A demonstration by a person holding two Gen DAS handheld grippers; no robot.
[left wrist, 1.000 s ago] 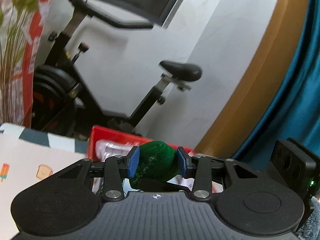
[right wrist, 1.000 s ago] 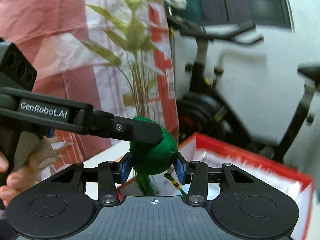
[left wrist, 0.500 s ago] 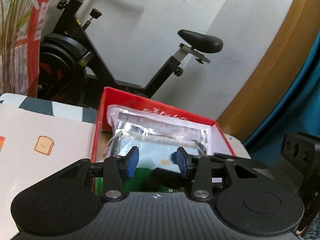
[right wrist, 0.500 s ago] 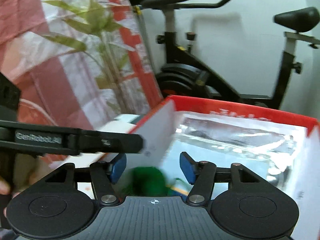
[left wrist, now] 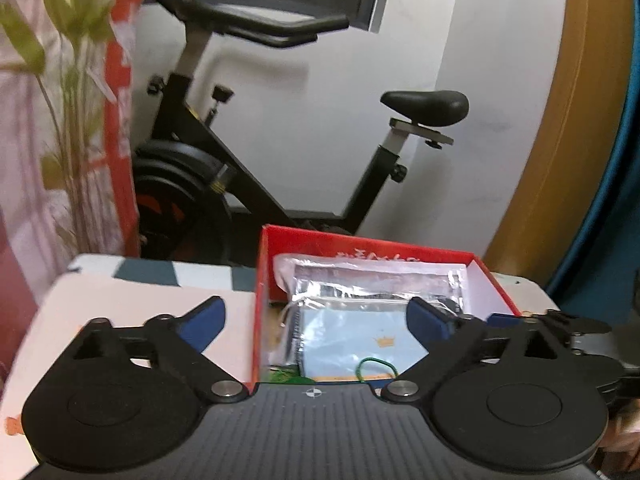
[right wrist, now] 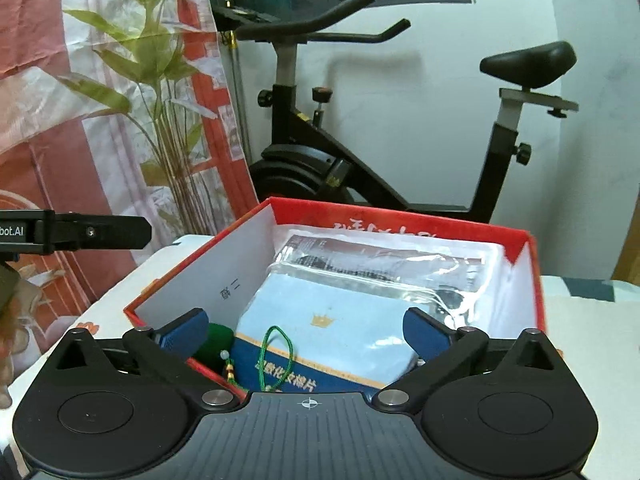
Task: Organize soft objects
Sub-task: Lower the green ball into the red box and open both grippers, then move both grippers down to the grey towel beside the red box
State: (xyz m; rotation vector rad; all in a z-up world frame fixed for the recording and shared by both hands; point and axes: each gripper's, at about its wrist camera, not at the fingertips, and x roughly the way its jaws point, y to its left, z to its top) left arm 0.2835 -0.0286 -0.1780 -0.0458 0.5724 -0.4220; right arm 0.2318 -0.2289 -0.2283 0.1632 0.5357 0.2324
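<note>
So the green pouch (right wrist: 214,340) sits in the red box's (right wrist: 400,222) near left corner, dropped. Both tools, left tool (left wrist: 316,322) and right tool (right wrist: 306,330), have just swung wide open, holding nothing. Next, probably: back off and find another soft thing.

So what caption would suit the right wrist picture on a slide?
Open right gripper above red box, green plush ball lying inside beside a blue packet.

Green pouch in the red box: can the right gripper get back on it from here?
Probably yes. The right gripper is open just above the green pouch, which sits uncovered in the red box; the box's near wall crowds it.
</note>
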